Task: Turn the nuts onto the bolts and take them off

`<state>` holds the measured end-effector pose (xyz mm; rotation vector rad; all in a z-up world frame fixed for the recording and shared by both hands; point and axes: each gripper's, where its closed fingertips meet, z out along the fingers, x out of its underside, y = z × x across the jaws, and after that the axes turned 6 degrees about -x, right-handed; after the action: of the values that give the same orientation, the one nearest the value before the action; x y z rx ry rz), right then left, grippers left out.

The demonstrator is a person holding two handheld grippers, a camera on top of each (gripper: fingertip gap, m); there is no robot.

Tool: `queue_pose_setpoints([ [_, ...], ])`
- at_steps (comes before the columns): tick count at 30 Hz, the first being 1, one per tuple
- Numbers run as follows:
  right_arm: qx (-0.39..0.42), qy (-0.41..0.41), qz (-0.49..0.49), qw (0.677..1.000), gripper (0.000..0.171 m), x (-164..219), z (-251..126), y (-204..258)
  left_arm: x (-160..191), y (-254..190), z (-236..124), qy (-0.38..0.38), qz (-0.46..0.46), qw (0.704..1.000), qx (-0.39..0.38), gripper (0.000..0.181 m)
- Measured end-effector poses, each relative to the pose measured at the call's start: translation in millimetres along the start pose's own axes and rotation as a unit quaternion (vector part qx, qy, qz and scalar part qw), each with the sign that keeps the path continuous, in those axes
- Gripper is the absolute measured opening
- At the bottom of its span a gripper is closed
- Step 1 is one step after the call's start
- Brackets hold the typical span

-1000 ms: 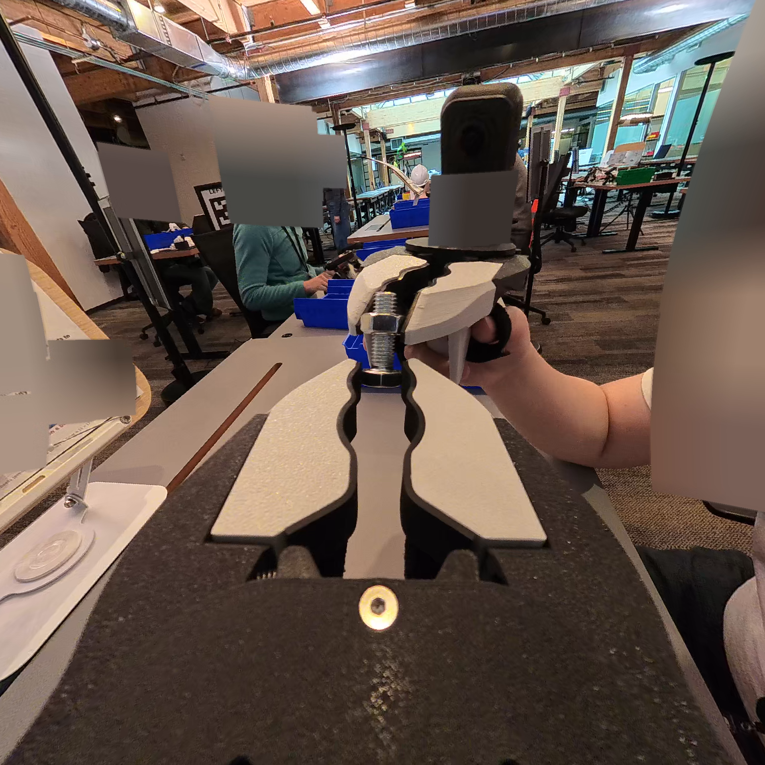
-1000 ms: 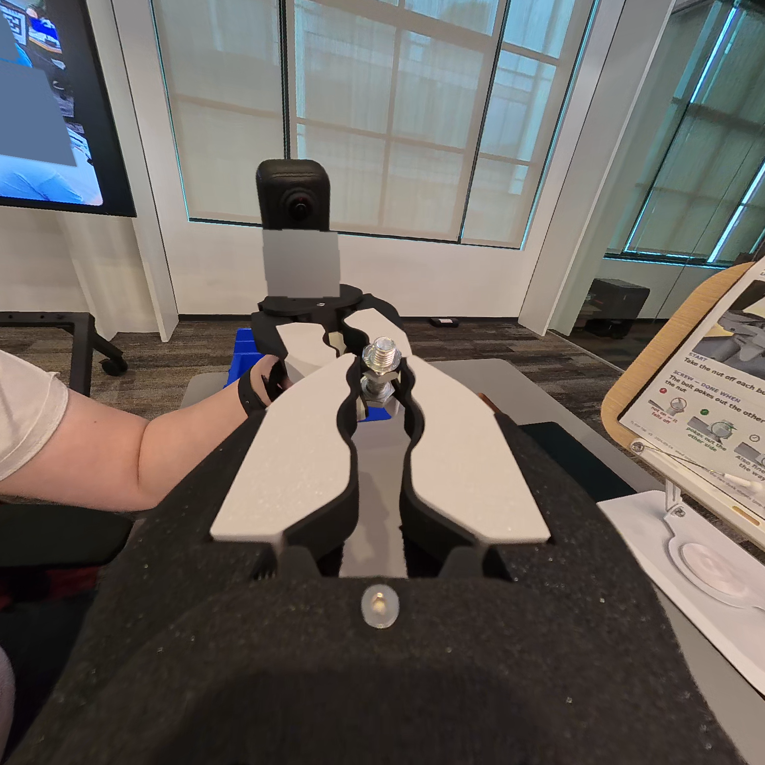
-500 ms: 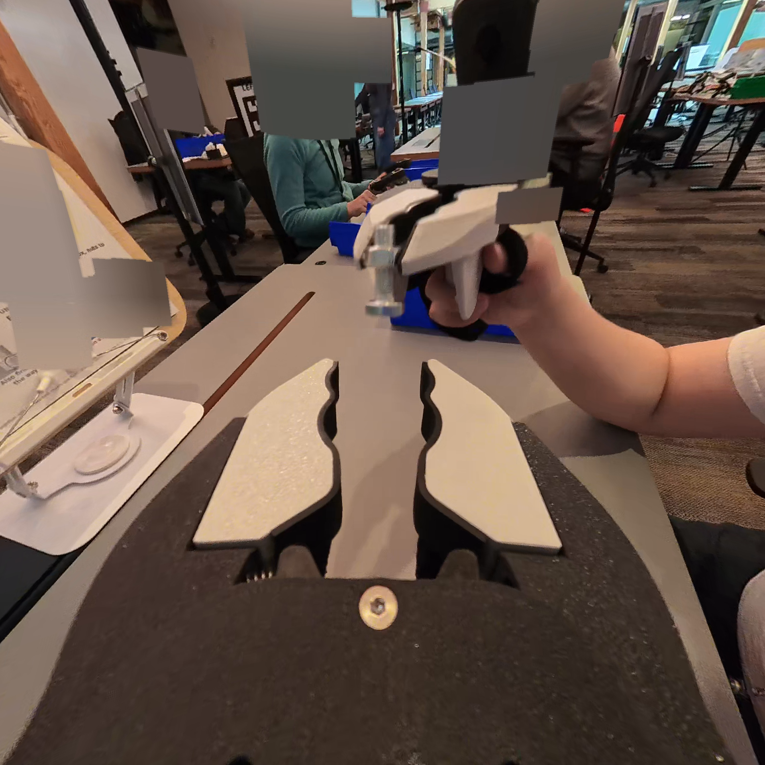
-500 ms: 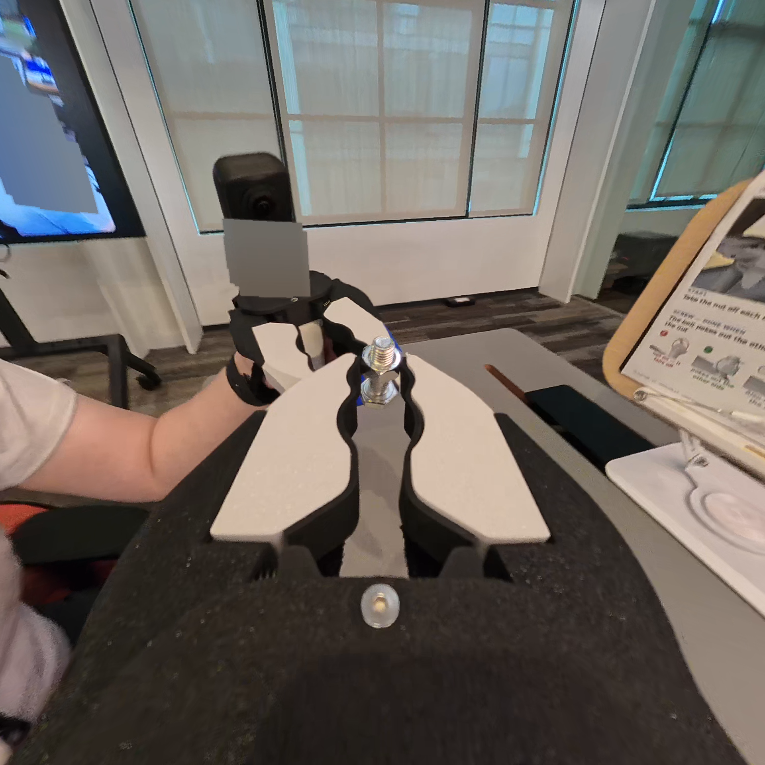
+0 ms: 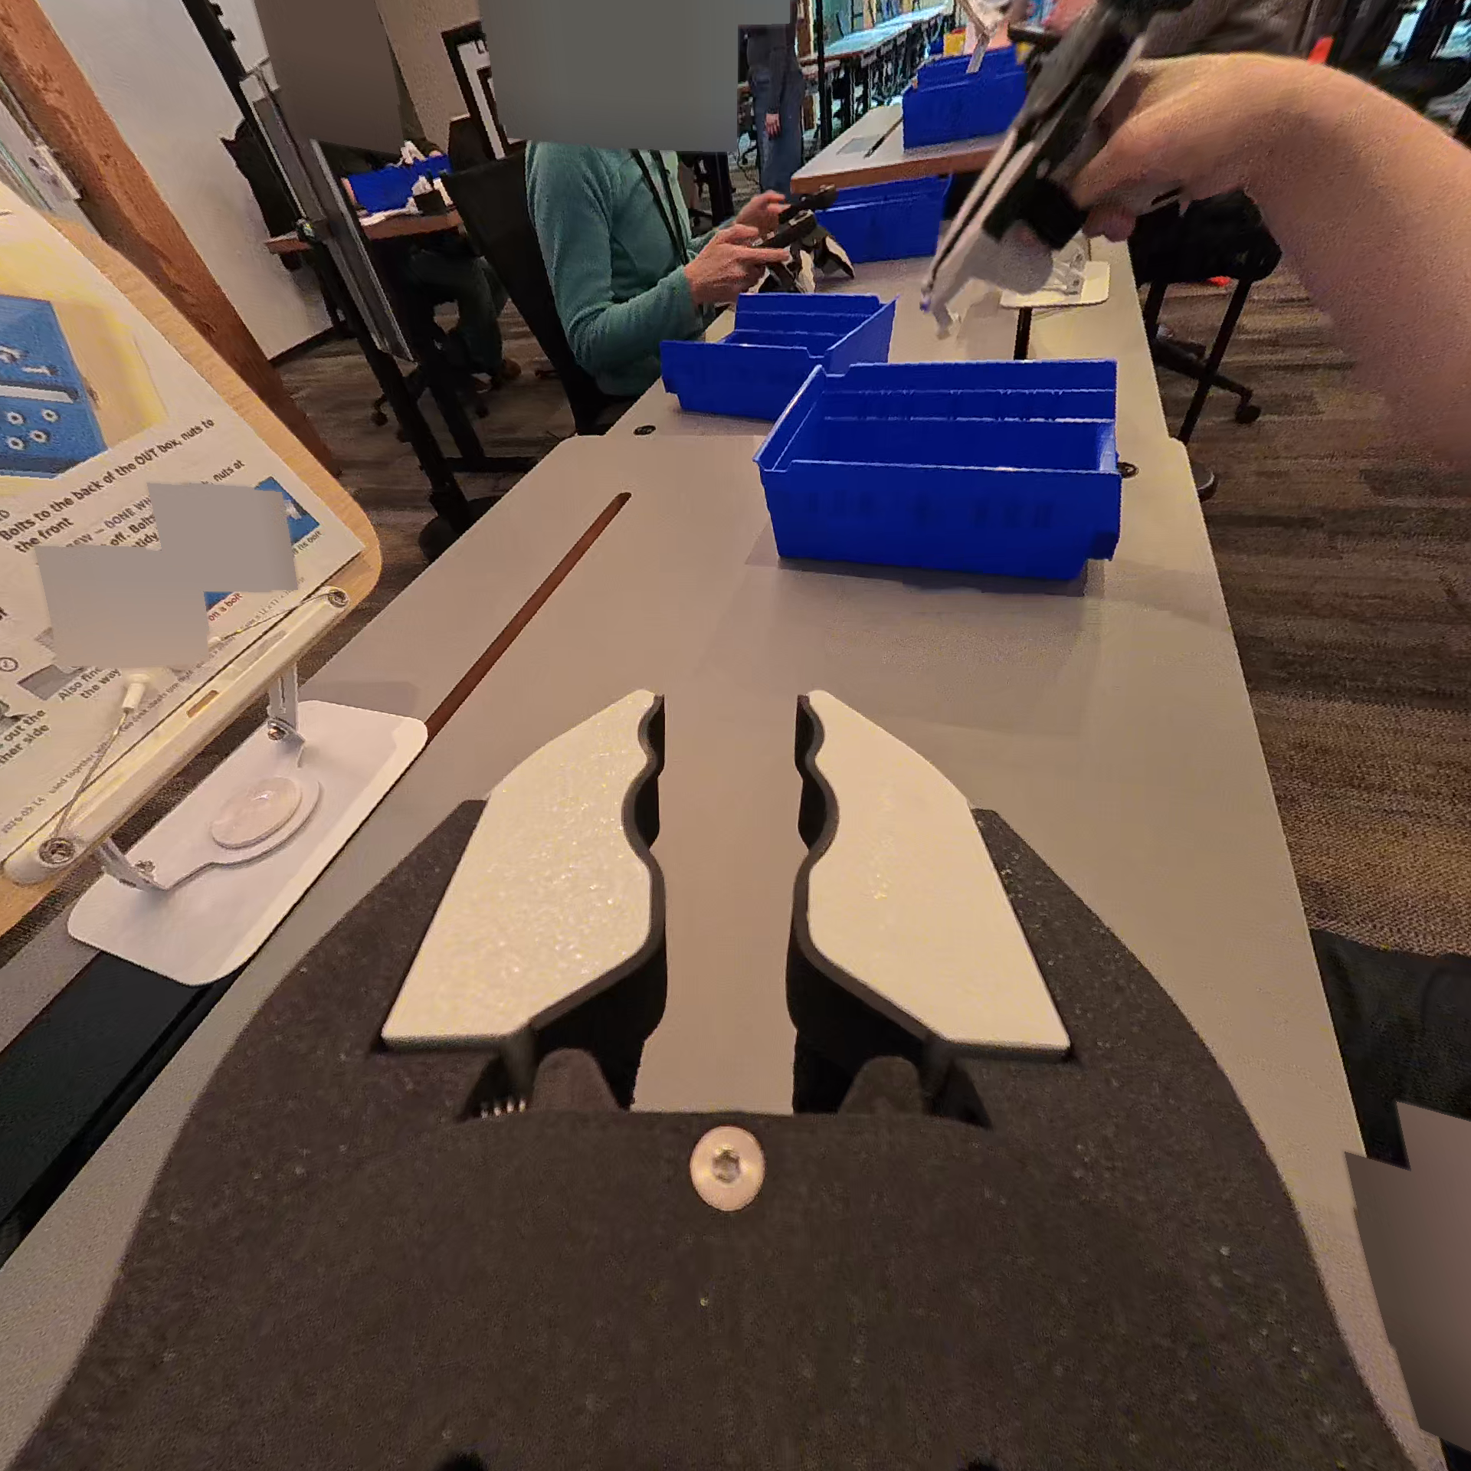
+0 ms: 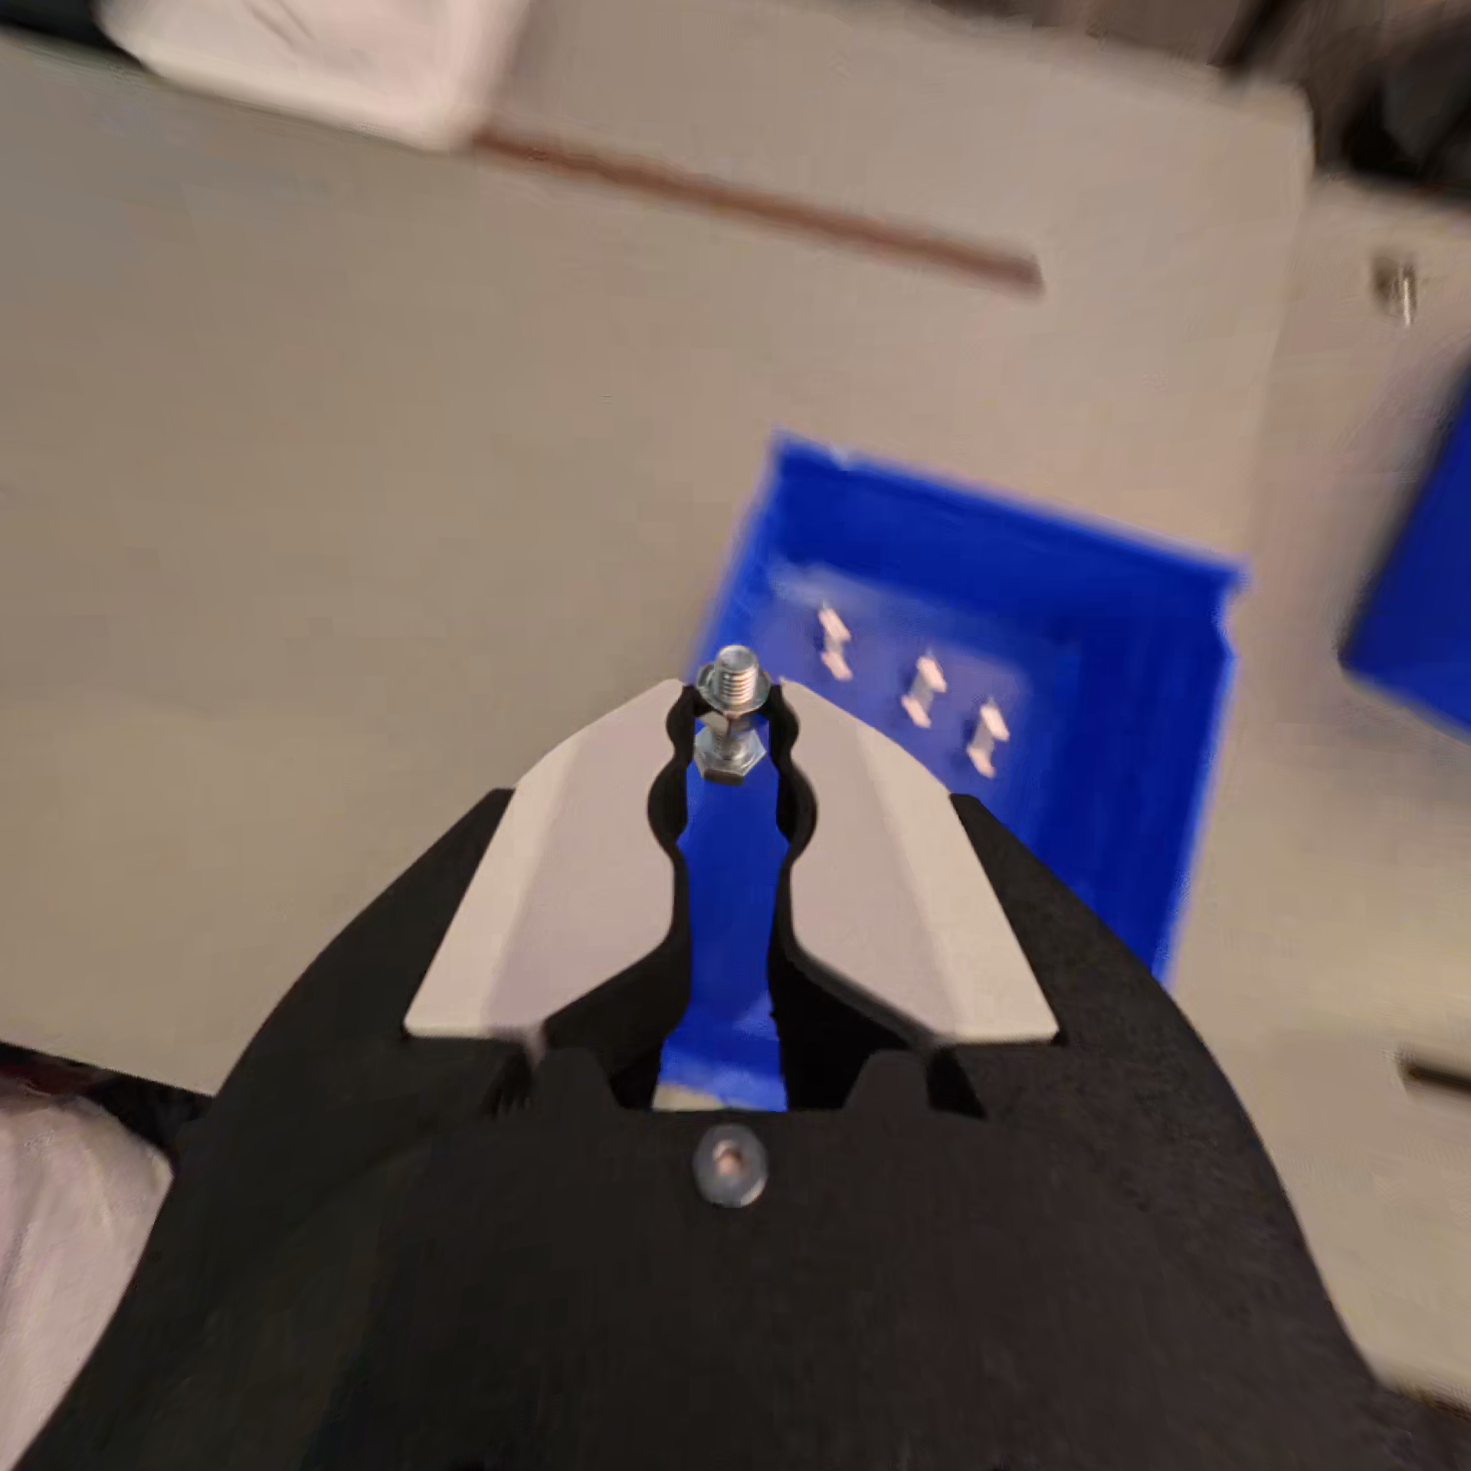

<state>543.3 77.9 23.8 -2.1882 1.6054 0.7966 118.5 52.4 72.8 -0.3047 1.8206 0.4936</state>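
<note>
Pointing steeply down over the grey table (image 6: 334,414), the right gripper (image 6: 731,694) held a bolt (image 6: 731,720) pinched between its fingertips, the threaded end toward the camera and the hexagonal head farther down between the fingers. A nut (image 6: 732,691) sat on the thread near its end, and the black inner edges of the fingers pressed on it from both sides. Directly beneath lay a blue bin (image 6: 1114,637), its floor carrying three small metal pieces (image 6: 923,691) too blurred to identify. The whole right wrist view was smeared by motion. The left gripper (image 5: 727,720) hung low over the same table with its fingers (image 5: 557,860) spread apart and nothing between them; bare tabletop showed through the gap. In the left wrist view the bin (image 5: 939,509) stood well ahead of the left gripper, and the right gripper appeared above it at the upper right, tilted downward in the person's hand (image 5: 1194,151). A second blue bin (image 5: 764,358) stood just behind the first. An instruction board (image 5: 143,557) on a white stand (image 5: 239,844) stood at the left edge of the table.
</note>
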Motion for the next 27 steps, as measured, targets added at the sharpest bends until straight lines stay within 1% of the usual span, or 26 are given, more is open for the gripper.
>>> queue_pose_setpoints([
  [2, 0.020, 0.085, 0.051, 0.995, 0.017, 43, 19, -45, 1, -5, 5, 0.007, 0.003, 1.000, 0.000, 0.031],
  [3, 0.019, 0.118, 0.071, 0.990, 0.017, 60, 30, -59, 2, -6, 7, 0.011, 0.004, 1.000, -0.002, 0.031],
  [5, 0.014, 0.159, 0.101, 0.982, 0.017, 83, 51, -79, 1, -7, 10, 0.011, 0.001, 1.000, -0.008, 0.030],
  [9, 0.050, 0.216, 0.108, 0.969, 0.017, 99, 78, -111, -2, -16, 13, 0.004, -0.022, 1.000, 0.006, 0.027],
  [12, 0.085, 0.249, 0.091, 0.960, 0.017, 99, 91, -131, 1, -19, 18, 0.014, -0.024, 1.000, 0.003, 0.026],
  [15, 0.103, 0.276, 0.073, 0.953, 0.017, 99, 102, -142, 9, -25, 24, 0.036, -0.013, 0.999, -0.001, 0.026],
  [19, 0.105, 0.303, 0.063, 0.945, 0.017, 102, 110, -148, 11, -37, 28, 0.051, 0.000, 0.999, -0.009, 0.026],
  [21, 0.077, 0.301, 0.069, 0.948, 0.017, 105, 110, -139, 8, -42, 28, 0.053, 0.006, 0.999, -0.011, 0.026],
  [24, 0.005, 0.285, 0.082, 0.955, 0.017, 110, 108, -110, 3, -47, 24, 0.050, 0.014, 0.998, -0.020, 0.026],
  [26, -0.028, 0.298, 0.078, 0.951, 0.017, 119, 107, -93, 1, -52, 22, 0.046, 0.008, 0.999, -0.014, 0.026],
  [27, -0.028, 0.309, 0.071, 0.948, 0.017, 123, 107, -89, 0, -54, 21, 0.047, 0.003, 0.999, -0.010, 0.026],
])
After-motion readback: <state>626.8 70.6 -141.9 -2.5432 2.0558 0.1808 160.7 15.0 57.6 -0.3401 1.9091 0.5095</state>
